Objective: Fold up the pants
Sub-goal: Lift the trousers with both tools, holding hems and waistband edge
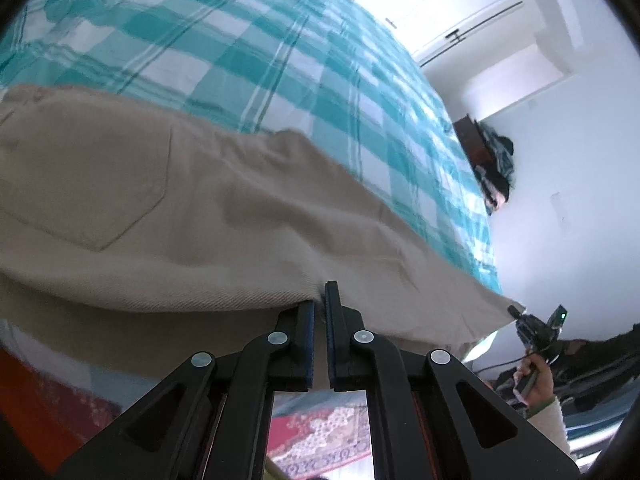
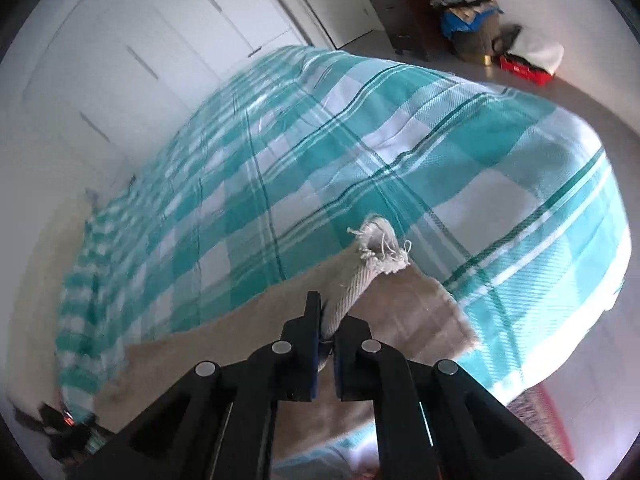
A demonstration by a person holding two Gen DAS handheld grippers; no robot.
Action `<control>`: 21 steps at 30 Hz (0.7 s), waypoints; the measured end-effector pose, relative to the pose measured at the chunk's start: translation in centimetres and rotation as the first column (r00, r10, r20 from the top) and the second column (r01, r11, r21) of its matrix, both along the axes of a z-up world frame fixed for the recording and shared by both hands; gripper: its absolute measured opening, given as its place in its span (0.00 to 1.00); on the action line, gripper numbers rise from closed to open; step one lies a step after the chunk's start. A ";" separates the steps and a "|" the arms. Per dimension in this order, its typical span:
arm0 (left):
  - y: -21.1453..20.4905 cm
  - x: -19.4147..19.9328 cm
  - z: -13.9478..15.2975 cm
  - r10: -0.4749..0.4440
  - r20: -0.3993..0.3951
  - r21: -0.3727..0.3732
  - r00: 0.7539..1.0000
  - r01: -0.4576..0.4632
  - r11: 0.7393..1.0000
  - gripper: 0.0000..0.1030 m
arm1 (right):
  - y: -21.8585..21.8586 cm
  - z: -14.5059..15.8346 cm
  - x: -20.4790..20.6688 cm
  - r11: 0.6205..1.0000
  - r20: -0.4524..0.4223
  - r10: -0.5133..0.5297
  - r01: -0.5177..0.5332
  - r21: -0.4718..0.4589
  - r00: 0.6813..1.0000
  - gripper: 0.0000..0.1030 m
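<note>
Both grippers angle downward over the bed (image 1: 280, 60). The left gripper (image 1: 319, 312) clenches the beige pants (image 1: 200, 208) at their near edge; the right gripper (image 2: 327, 332) clenches the frayed hem (image 2: 376, 248). Open checkered bedspread stretches beyond.

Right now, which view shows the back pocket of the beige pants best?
The left wrist view: the back pocket lies flat and fully stitched-out there. The right wrist view shows only a frayed hem of the pants, no pocket.

One pair of pants (image 1: 192, 208); one checked bedspread (image 1: 248, 52); two grippers (image 1: 318, 312) (image 2: 326, 332); one dresser (image 2: 404, 16); one patterned rug (image 1: 320, 436).
</note>
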State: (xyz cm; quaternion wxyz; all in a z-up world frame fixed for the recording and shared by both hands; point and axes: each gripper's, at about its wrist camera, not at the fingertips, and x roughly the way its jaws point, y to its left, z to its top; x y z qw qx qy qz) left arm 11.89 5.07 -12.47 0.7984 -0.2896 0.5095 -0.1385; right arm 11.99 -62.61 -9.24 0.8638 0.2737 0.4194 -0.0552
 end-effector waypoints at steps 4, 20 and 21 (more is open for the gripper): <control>-0.5 -1.7 -2.4 -0.023 -0.074 0.020 0.997 0.025 1.000 0.02 | -0.3 -1.7 -1.4 1.000 -0.054 -0.010 0.010 -0.009 0.998 0.06; 0.9 -2.4 -4.4 0.035 -0.093 0.010 0.995 -0.034 0.999 0.23 | -1.0 -4.5 -2.9 0.998 -0.098 -0.069 0.070 0.003 0.993 0.05; 1.3 -2.2 -4.6 0.051 -0.099 0.004 0.994 -0.051 0.999 0.29 | -1.2 -4.5 -3.1 0.997 -0.090 -0.076 0.077 0.014 0.993 0.06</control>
